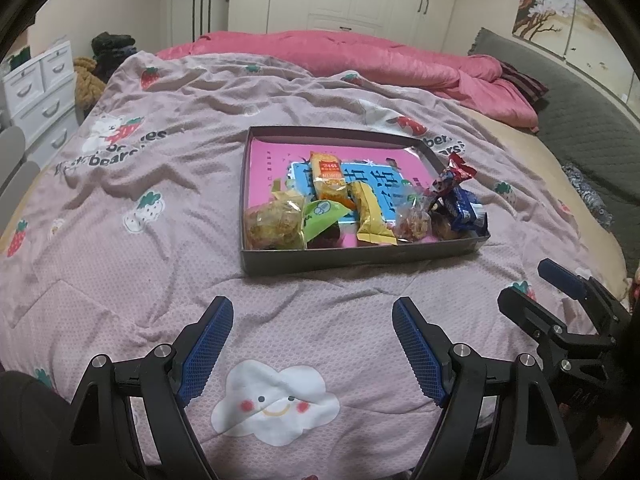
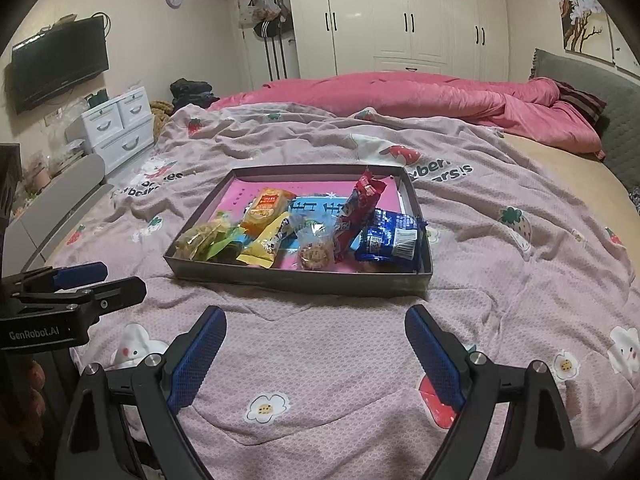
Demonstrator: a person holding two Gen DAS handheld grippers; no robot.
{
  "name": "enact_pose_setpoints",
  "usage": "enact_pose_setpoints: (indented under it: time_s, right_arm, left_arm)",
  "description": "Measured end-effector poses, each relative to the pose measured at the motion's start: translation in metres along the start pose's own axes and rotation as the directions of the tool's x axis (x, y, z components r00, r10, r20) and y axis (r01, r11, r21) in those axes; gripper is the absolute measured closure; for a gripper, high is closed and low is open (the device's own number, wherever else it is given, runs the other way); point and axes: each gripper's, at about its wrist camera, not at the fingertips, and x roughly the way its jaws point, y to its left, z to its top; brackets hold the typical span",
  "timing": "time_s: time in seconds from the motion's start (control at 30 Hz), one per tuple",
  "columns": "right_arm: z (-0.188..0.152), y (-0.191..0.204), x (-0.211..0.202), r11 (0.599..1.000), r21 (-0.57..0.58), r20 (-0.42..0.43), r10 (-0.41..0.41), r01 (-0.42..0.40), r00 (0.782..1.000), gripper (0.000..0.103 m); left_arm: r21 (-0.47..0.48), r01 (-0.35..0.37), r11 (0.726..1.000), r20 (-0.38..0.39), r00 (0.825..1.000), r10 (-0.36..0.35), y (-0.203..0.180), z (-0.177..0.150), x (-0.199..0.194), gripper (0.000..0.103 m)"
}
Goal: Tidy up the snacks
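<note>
We hold the left gripper (image 1: 313, 344) and right gripper (image 2: 316, 354) empty, jaws spread, at six o'clock of the tray (image 2: 296, 278), since every snack already lies inside it.

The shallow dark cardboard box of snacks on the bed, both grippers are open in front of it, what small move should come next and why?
Probably ease the right gripper forward toward the blue foil packet at the near right corner of the shallow dark cardboard box. Both it and the left gripper hang open and empty short of the box, and that packet lies nearest the right one.

"GenRobot.AI" on left hand-held gripper (image 2: 80, 280)
</note>
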Motion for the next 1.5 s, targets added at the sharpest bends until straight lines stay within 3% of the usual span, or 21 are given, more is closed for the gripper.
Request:
enact_pose_setpoints:
  time_s: [1.5]
  right_arm:
    - [-0.0004,-0.0002,-0.0001,1.000,0.004,-0.005,0.005,-0.005,1.000,0.012]
  left_arm:
    - [0.004,-0.030,1.000,0.000,1.000,0.030,0.0004,0.0002,0.0002,0.020]
